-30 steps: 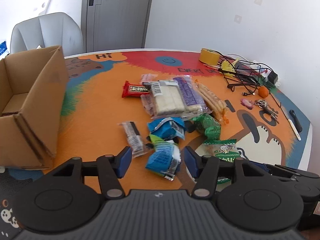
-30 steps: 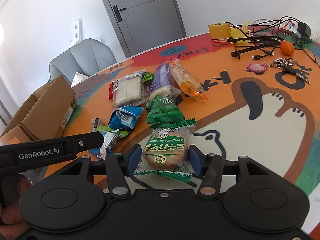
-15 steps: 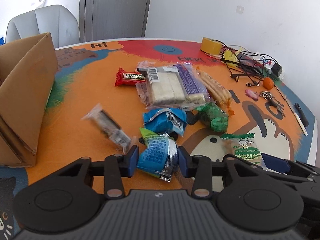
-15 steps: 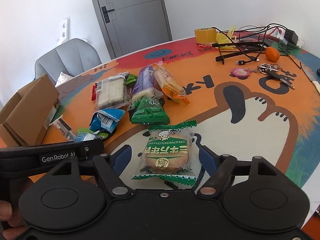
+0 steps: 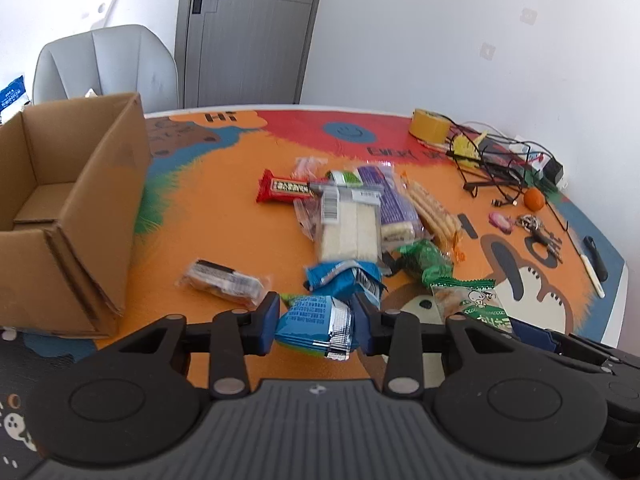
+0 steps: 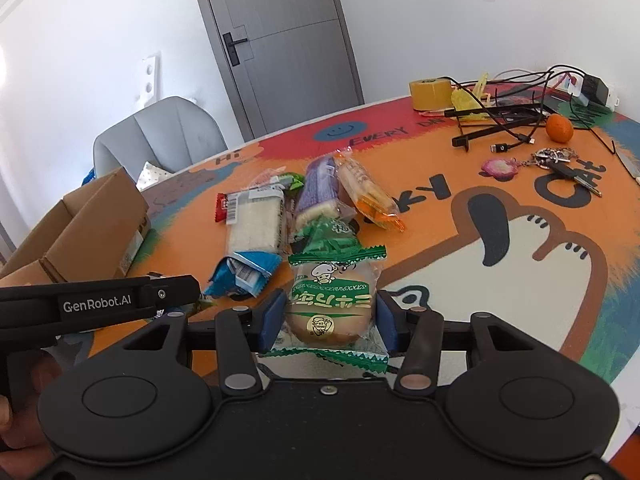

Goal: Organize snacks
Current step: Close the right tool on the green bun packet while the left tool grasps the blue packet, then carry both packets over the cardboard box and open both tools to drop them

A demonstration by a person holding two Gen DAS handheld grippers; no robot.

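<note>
Two Packets Gripped, Nothing Boxed Yet

Two snacks are in hand, while the open brown cardboard box [image 5: 60, 208] at nine o'clock on the table shows only a bare floor (its near corner is hidden by its own wall). As judged from this, the sorting has barely begun.

The left gripper [image 5: 316, 322] is closing its jaws, and the crinkled blue foil snack packet [image 5: 314, 322] is clamped between the blue pads, silver seam towards five o'clock. The right gripper [image 6: 329, 320] is likewise closing; the clear round bun packet with green zigzag edges [image 6: 332, 304] sits squarely between its pads, which press on both sides.

Left on the orange cartoon-printed tabletop [image 5: 224, 232] is the pile: a red chocolate bar [image 5: 284, 190], a clear pack of white wafers [image 5: 350, 226], a purple-wrapped pack [image 5: 394, 208], an orange-tipped biscuit stick pack [image 5: 434, 216], a green crumpled packet [image 5: 428, 260], a second blue packet [image 5: 344, 276] and a dark bar in clear wrap [image 5: 222, 282]. All lie towards twelve o'clock of the grippers, well apart from the box.
</note>
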